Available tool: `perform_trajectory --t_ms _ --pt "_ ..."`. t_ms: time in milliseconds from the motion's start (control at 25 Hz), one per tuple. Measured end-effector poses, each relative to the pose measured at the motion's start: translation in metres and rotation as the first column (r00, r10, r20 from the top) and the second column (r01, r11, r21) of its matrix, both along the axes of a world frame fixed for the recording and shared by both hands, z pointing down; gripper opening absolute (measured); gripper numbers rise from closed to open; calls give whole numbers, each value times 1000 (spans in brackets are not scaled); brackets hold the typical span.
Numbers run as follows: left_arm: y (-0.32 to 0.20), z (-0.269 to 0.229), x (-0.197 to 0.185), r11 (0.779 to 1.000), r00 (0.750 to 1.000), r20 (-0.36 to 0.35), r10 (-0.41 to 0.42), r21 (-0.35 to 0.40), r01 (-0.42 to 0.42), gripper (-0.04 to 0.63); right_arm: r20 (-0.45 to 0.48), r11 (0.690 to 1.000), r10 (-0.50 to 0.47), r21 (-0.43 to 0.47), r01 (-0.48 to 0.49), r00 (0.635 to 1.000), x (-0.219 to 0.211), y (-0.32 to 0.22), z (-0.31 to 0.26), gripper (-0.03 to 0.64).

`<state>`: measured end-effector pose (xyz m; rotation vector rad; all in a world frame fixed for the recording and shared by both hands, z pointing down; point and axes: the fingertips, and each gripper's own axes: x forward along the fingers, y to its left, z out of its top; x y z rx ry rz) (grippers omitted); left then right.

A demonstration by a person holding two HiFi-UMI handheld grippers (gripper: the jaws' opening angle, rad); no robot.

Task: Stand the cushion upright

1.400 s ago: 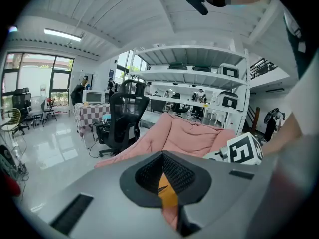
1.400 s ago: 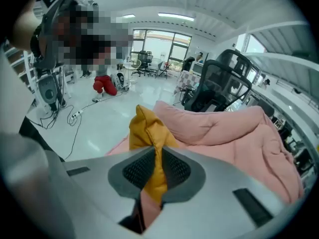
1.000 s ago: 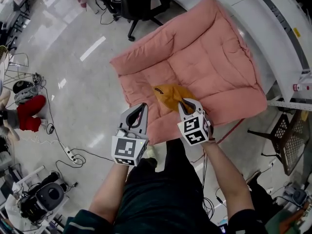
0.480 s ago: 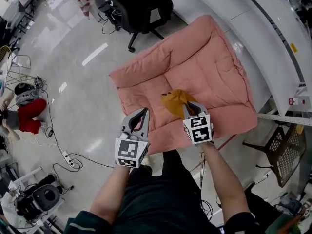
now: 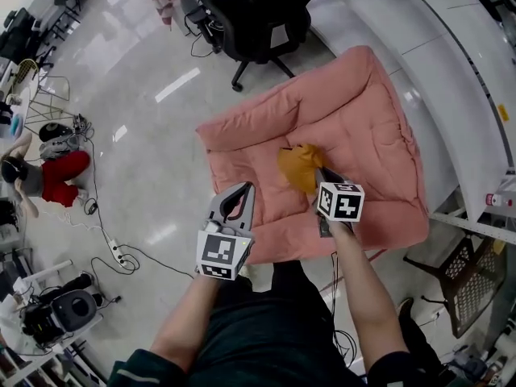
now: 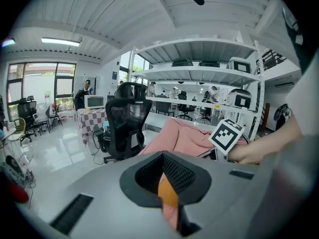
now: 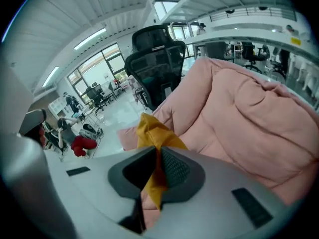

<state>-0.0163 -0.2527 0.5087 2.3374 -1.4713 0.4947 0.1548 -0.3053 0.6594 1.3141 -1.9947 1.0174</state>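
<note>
A mustard-yellow cushion [image 5: 297, 164] lies crumpled on a pink quilt [image 5: 363, 103] spread on the floor. My right gripper [image 5: 318, 176] is shut on a bunched fold of the cushion at its near edge. In the right gripper view the yellow fabric [image 7: 153, 132] rises out from between the pads [image 7: 172, 167]. My left gripper [image 5: 245, 190] hovers over the quilt's near-left edge, jaws together and holding nothing, a hand's width left of the cushion. In the left gripper view a sliver of orange shows past its tips [image 6: 167, 183], and the right gripper's marker cube [image 6: 228, 135] is over the quilt [image 6: 179, 133].
A black office chair [image 5: 258, 14] stands beyond the quilt's far-left corner. A white curved counter [image 5: 451, 63] runs along the right. A power strip with cables [image 5: 113, 252] and a red object [image 5: 64, 180] lie on the floor at left; a black mesh crate [image 5: 472, 285] is at right.
My right gripper has moved farther over the quilt with the cushion's fold in it and has rolled, its marker cube now turned. The left gripper has followed forward, still shut.
</note>
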Motion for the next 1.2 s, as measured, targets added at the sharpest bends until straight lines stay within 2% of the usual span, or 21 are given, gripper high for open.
perform_trajectory --t_ms 200,440,600,920,1200 --pt "-8 4 2 1000 1000 14 -13 -15 13 6 63 995 67 -77 -62 996 18 -29 29 31" --pt "-15 11 6 999 1000 22 -17 -31 18 6 23 993 92 -71 -91 995 52 -70 40 58" --pt "-18 14 11 999 1000 23 -13 -38 14 6 -36 995 89 -44 -91 995 73 -83 45 74" --pt "-24 13 20 999 1000 19 2 -38 -1 6 -224 999 38 27 -32 974 100 -92 51 78" --pt "-32 16 44 998 999 -14 37 -43 -38 6 -262 999 5 38 5 965 107 -93 52 80"
